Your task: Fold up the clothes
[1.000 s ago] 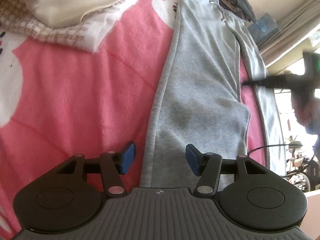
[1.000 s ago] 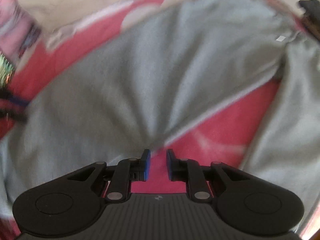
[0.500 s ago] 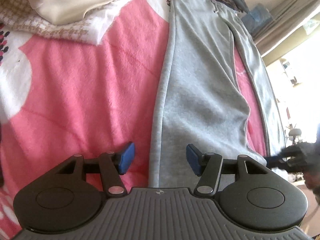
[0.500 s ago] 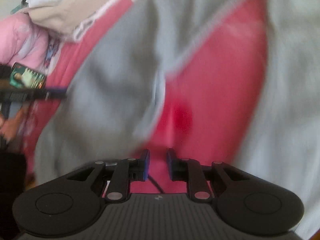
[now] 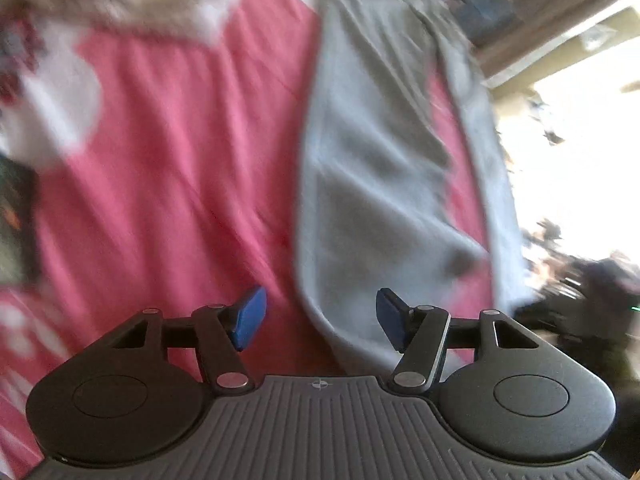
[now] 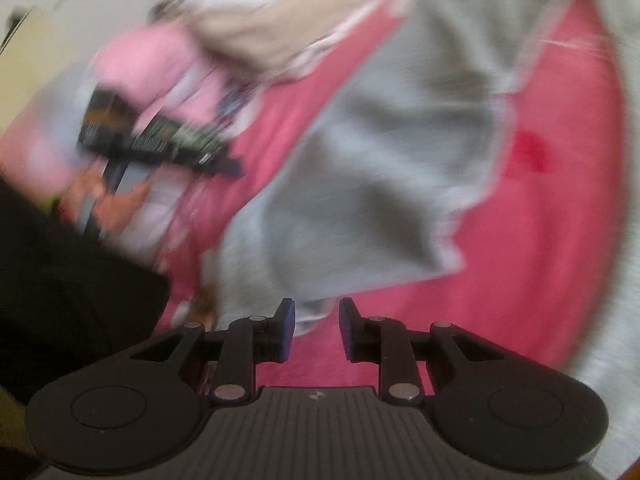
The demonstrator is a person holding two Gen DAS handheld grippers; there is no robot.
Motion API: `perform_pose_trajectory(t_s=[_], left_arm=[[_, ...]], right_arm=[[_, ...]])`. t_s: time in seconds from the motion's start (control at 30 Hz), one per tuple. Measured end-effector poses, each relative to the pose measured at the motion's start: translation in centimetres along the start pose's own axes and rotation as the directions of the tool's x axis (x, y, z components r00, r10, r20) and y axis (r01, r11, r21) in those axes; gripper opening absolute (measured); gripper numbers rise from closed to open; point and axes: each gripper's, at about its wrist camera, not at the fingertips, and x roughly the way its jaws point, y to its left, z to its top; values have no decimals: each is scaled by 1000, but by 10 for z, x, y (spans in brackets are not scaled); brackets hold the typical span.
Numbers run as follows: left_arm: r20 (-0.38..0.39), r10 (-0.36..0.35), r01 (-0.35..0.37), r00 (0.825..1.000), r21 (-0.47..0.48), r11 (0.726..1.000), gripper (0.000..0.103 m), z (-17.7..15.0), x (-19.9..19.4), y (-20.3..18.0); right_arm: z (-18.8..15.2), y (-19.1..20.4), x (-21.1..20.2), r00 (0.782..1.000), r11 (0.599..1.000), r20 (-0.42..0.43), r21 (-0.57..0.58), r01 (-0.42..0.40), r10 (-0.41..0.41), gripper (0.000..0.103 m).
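On the pink blanket [image 5: 168, 184]: grey sweatpants [image 5: 368, 184] laid lengthwise. Left gripper [image 5: 318, 314] and right gripper [image 6: 317, 330] above the hem, both opening, empty. Advisable: pinch each leg-end corner squarely.

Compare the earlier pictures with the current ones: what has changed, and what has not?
The right gripper swept from mid-trousers to the hem of the grey fleece trousers, jaws opening, empty. The left gripper is widening over the other hem. The trousers remain flat on the pink blanket.
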Motion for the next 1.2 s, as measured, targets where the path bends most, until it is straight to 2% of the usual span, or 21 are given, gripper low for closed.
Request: perform_pose_trajectory(t_s=[0.07,0.13,0.23,0.33,0.47,0.6,0.67,0.7,0.73,0.77,0.8,0.93,1.0,1.07,1.13,1.2], left_arm=[[-71,-92,93,993,8,996,62,-8,8,-3],[-141,-181,184,973,10,983,63,-17,16,-5],[-205,-212,228,956,60,972,63,-20,33,-19],[-234,-256,273,938,45,961,63,-21,42,-22],[-212,-279,274,937,-50,960,63,-24,40,-7],[-163,-308,277,937,-187,942,61,-24,45,8],[-128,-297,264,946,-224,938,45,-24,45,12],[-115,-292,260,949,-236,936,41,-23,46,13],[-101,-287,255,952,-248,934,29,-23,46,14],[-89,-271,245,958,-233,941,12,-22,42,12],[-77,-256,234,964,-218,947,7,-20,37,10],[-25,-193,187,981,-159,969,3,-15,17,2],[52,-149,155,987,-129,979,3,-12,-3,0],[123,-93,110,988,-140,984,3,-6,-25,7],[190,-34,61,981,-135,989,3,-1,-38,11],[226,-25,68,974,-185,980,3,7,-44,20]], right_arm=[[-3,11,14,999,999,-40,-50,-2,0,32],[-4,11,25,999,999,-47,-36,1,-2,32],[-4,13,37,1000,999,-22,-40,-3,2,32],[-2,23,45,1000,998,23,-61,-15,17,32],[1,32,52,998,995,55,-95,-24,30,32],[2,38,57,996,994,83,-111,-19,28,32],[2,38,59,995,995,101,-98,-18,28,32],[2,37,59,994,996,110,-89,-12,22,32],[2,37,60,993,997,120,-81,-3,13,32],[1,38,60,992,997,125,-75,2,7,32],[1,38,60,992,998,128,-69,7,2,32],[-6,25,42,993,1000,121,-23,-7,9,33],[-10,10,26,991,1000,132,18,-4,1,34],[-14,-10,8,984,994,174,103,21,-39,36],[-18,-35,-6,970,974,226,222,37,-88,42],[-20,-54,-10,959,950,263,313,15,-102,44]])
